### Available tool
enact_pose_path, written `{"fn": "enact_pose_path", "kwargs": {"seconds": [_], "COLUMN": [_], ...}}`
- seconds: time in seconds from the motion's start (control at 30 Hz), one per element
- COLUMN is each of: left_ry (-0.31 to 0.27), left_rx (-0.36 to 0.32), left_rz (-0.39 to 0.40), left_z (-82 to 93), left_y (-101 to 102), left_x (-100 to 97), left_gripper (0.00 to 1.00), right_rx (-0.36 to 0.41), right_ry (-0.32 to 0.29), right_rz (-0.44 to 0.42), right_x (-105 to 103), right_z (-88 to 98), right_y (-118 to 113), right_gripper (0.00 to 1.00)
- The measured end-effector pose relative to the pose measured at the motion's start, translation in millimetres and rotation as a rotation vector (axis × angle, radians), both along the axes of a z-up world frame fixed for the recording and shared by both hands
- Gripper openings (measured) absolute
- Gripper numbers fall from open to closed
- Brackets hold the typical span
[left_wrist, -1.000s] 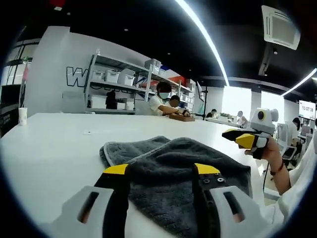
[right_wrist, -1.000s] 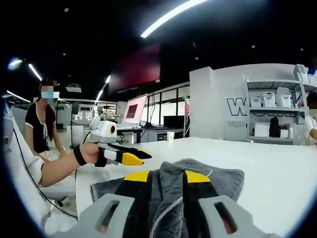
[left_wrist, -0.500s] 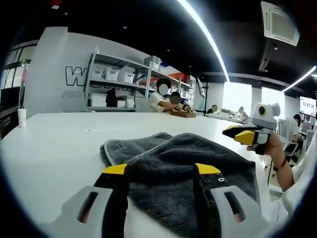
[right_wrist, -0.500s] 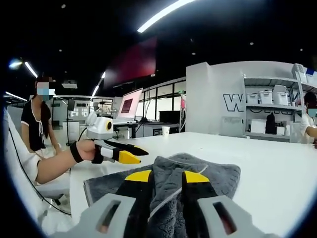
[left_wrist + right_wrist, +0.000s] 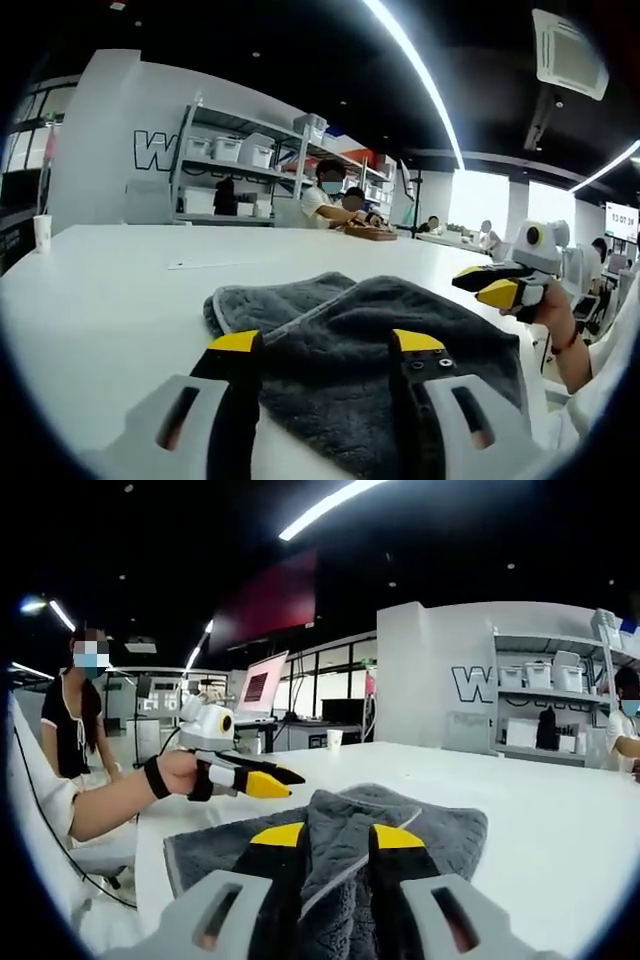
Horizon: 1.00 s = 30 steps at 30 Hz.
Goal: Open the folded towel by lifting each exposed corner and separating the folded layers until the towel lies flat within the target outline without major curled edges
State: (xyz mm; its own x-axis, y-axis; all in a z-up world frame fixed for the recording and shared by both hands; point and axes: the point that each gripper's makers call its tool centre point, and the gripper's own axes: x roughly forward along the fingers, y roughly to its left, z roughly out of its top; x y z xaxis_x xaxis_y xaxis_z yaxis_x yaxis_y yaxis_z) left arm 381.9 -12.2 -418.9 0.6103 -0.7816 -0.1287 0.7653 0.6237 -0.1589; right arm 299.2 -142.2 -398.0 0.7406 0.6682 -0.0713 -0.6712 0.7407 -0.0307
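Two grippers work a grey towel [image 5: 370, 340] lying folded on the white surface [image 5: 110, 290]. The right gripper [image 5: 336, 837] has its jaws narrow, pinching a raised ridge of towel that stands between them, directly ahead of its tips. The left gripper [image 5: 328, 342] is spread wide above the cloth, gripping nothing, with the towel just beyond and below its jaws. Judging by this, the right gripper is the one placed to lift the layer away.
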Motion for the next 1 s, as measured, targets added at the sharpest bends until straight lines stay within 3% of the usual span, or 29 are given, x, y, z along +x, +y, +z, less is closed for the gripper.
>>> {"fn": "enact_pose_path", "kwargs": {"seconds": [0.23,1.0], "left_ry": [0.007,0.013], "left_rx": [-0.014,-0.02], "left_rz": [0.034,0.038], "left_z": [0.8,-1.9], "left_y": [7,3], "left_x": [6.7,13.9], "left_gripper": [0.48,0.48], "right_rx": [-0.014,-0.072], "right_ry": [-0.006,-0.013], "right_rz": [0.001,-0.033], "right_x": [1,15], "right_z": [1.8,-0.4], "right_y": [3,-2], "right_gripper": [0.2,0.2]}}
